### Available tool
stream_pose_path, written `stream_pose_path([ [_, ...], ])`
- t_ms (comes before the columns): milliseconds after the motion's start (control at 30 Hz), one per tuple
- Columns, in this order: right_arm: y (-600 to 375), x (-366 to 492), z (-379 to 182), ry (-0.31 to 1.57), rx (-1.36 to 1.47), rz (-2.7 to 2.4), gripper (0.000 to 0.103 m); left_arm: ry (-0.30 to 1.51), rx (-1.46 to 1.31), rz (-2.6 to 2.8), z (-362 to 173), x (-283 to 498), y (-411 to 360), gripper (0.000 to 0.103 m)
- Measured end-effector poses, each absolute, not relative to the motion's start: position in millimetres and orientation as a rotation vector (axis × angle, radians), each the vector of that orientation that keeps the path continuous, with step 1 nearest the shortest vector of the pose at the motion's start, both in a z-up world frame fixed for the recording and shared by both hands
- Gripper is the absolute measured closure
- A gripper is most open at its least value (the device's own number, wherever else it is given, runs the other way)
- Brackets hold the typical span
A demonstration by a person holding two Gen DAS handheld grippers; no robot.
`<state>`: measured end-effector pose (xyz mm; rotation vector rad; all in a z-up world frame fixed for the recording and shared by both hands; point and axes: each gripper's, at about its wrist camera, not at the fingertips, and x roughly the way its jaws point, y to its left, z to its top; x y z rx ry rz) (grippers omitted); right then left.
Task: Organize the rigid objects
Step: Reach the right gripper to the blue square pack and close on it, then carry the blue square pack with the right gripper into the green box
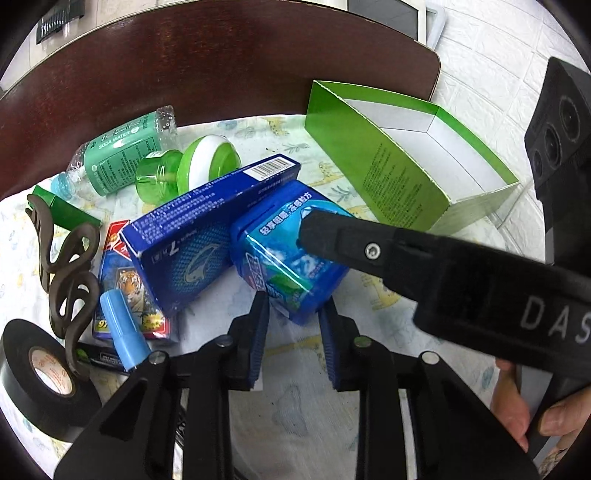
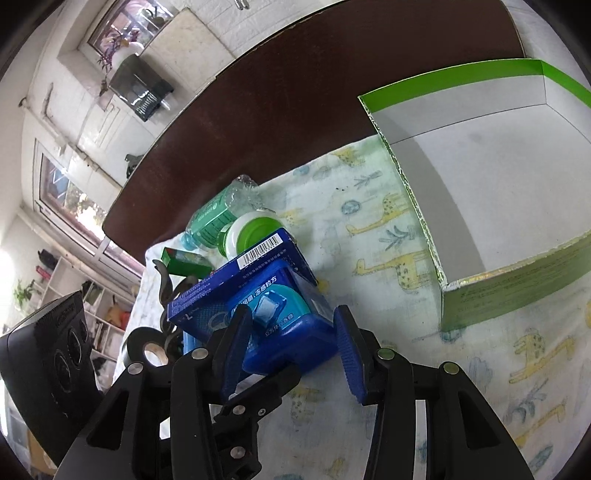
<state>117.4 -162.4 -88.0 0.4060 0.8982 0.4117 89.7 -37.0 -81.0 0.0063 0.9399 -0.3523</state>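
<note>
Grippers are both closing in on the blue gum tub (image 1: 286, 254): right gripper (image 2: 291, 349) is clamping it, left gripper (image 1: 293, 332) is sitting narrow at its corner (grip unclear). Next, it is probably going into the green box (image 2: 491, 206).

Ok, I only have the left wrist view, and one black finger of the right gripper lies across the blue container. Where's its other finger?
Observer: The right gripper has a finger on each side of the blue container; both pads look pressed against it.
Operator: Anything inside the green box? Its near wall hides the floor from me.
Observer: The green box shows only bare white floor in the right wrist view.
Operator: And in the background?
Observer: A window with a potted plant on its sill.
</note>
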Motion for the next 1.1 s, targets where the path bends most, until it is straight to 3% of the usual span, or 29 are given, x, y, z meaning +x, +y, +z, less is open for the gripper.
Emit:
stream_pose_path([
  [1100,-236,82,25,0.618,0.416,0.360,0.057,0.609,0.203,-0.479,50,83,-121,0.075],
])
